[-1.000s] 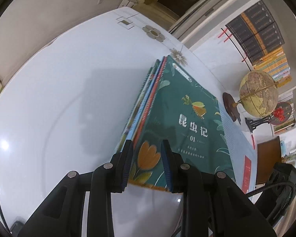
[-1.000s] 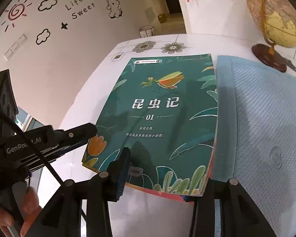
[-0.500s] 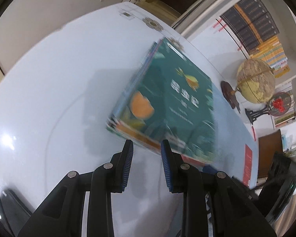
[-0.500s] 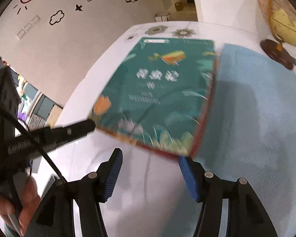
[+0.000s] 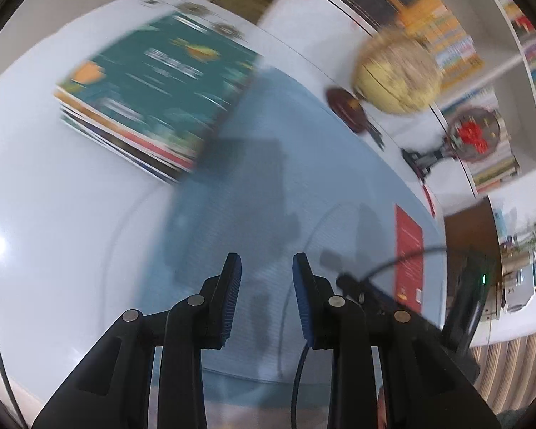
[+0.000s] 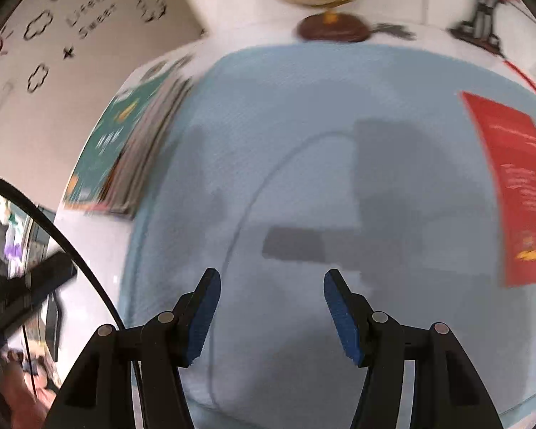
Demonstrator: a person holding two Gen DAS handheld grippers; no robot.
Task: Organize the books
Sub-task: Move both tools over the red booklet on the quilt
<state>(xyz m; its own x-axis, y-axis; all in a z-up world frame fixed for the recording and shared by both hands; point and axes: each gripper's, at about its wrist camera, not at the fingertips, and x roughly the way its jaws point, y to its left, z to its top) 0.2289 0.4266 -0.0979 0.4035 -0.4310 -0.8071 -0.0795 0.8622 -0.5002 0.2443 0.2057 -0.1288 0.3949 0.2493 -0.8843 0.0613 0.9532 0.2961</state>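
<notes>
A stack of books topped by a green cover [image 5: 160, 82] lies flat on the white table, its right edge against the blue mat [image 5: 303, 164]. In the right wrist view the stack [image 6: 125, 143] is at the left, blurred. A red book [image 5: 409, 250] lies flat near the mat's right edge, also seen as the red book [image 6: 514, 193]. My left gripper [image 5: 266, 261] hangs open over the mat with a narrow gap and nothing in it. My right gripper [image 6: 271, 275] stands open wider over the mat [image 6: 303, 125], with nothing between its fingers.
A globe [image 5: 396, 75] on a dark wooden base and a red ornament on a black stand [image 5: 475, 136] stand along the table's far edge. Bookshelves fill the wall behind. A black cable crosses the mat. A person's hand [image 6: 21, 393] shows at the lower left.
Both grippers let go of the book stack and swung right over the blue mat. The stack now lies apart at the left. The right jaws stand wider than before.
</notes>
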